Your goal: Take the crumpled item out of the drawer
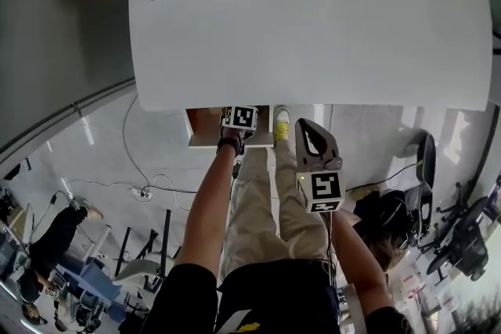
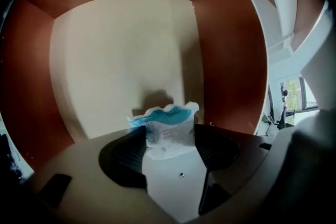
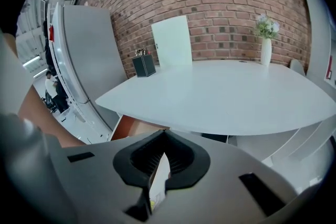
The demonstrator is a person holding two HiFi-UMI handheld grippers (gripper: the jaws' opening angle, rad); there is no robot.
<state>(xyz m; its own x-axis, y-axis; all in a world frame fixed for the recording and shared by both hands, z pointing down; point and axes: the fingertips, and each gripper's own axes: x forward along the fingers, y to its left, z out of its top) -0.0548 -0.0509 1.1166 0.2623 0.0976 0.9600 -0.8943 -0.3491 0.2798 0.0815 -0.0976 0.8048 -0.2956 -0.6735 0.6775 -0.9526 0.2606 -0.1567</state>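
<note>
Left hand-held gripper (image 2: pixel 169 138) closing round item (image 2: pixel 167 119), right hand-held gripper (image 3: pixel 163 140) closed

Crumpled item (image 2: pixel 167 126) lies in drawer (image 2: pixel 115 60) beneath the table (image 1: pixel 313 19).

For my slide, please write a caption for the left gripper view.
Left gripper with jaws closing around a crumpled blue-and-white item inside the drawer.
</note>
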